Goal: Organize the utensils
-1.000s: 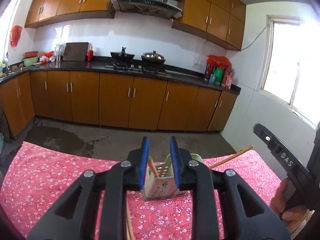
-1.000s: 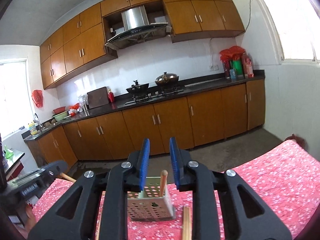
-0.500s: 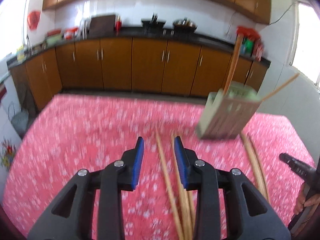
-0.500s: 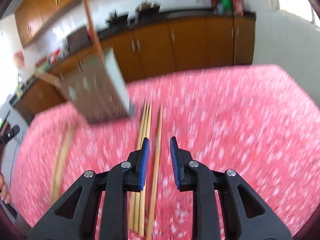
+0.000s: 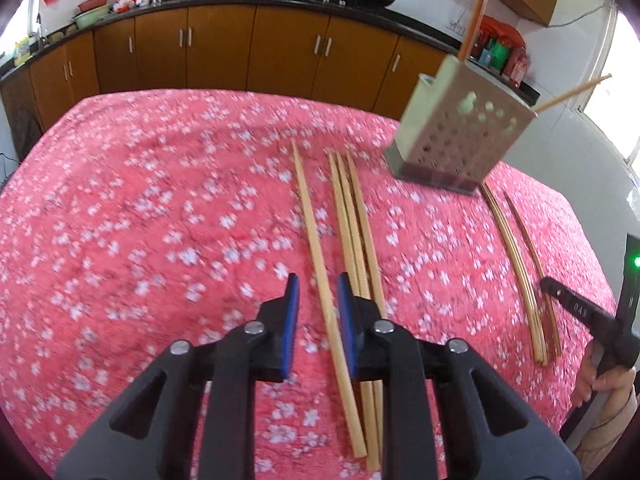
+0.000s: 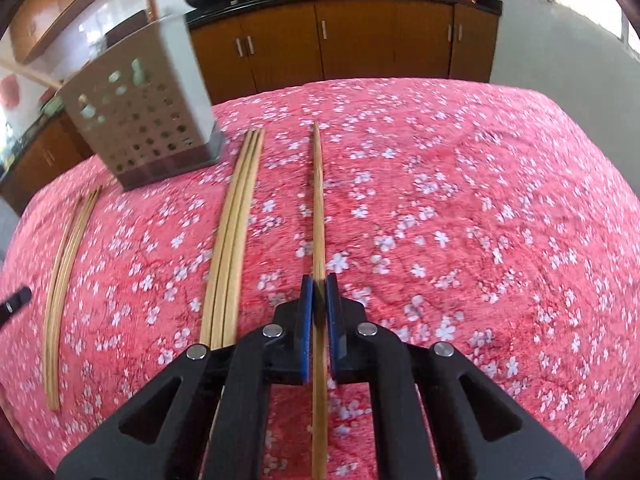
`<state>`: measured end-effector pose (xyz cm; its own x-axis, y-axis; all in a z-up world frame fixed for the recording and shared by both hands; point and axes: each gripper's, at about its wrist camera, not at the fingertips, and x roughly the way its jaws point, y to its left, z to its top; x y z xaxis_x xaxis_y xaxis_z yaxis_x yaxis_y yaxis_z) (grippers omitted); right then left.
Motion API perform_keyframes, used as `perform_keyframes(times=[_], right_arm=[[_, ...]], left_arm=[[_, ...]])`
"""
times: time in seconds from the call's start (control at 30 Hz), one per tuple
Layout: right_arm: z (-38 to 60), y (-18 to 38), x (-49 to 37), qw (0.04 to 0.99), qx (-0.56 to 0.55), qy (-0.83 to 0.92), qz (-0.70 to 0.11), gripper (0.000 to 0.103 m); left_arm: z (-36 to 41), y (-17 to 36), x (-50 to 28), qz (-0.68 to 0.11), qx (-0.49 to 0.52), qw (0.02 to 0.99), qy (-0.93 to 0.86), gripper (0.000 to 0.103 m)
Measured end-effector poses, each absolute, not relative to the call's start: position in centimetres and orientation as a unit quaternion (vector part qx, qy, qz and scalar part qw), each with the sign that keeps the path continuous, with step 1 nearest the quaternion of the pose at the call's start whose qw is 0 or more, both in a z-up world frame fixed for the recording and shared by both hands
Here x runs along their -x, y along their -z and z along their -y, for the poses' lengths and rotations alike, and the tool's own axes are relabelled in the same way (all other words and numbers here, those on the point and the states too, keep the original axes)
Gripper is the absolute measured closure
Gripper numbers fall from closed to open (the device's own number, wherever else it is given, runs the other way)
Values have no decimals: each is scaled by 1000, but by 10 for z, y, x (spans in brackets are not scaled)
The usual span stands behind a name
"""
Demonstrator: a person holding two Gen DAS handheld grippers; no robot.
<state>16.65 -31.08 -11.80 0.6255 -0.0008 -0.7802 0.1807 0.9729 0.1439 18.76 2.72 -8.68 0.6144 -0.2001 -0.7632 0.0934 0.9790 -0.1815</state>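
A perforated metal utensil holder (image 5: 456,136) stands on the pink flowered tablecloth (image 5: 140,200) with two chopsticks in it; it also shows in the right wrist view (image 6: 140,116). My left gripper (image 5: 318,286) is open, its blue pads on either side of a single wooden chopstick (image 5: 316,232). Three more chopsticks (image 5: 356,224) lie just right of it. My right gripper (image 6: 319,282) is shut on a single chopstick (image 6: 318,192) lying on the cloth. A bundle of chopsticks (image 6: 236,216) lies to its left.
Another group of chopsticks (image 5: 516,252) lies right of the holder, seen far left in the right wrist view (image 6: 66,264). The other hand-held gripper (image 5: 580,316) shows at the right edge. Brown kitchen cabinets (image 5: 240,48) stand beyond the table's far edge.
Both grippers dropped from looking at the holder to low over the cloth. The right gripper closed on the single chopstick. The left gripper came down around another single chopstick.
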Motion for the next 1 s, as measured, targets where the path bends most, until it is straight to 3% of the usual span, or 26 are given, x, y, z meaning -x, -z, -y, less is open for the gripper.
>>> perform_keyframes(times=[0.53,1.0], right_arm=[[301,119,-161,901,-68,44,-426,95],[325,123,-190,908,-74,72,-407,95]], left_arm=[[-17,106,-207,-444,-9,895,37,94],[-56,103,-237,-425,6,905,4,92]])
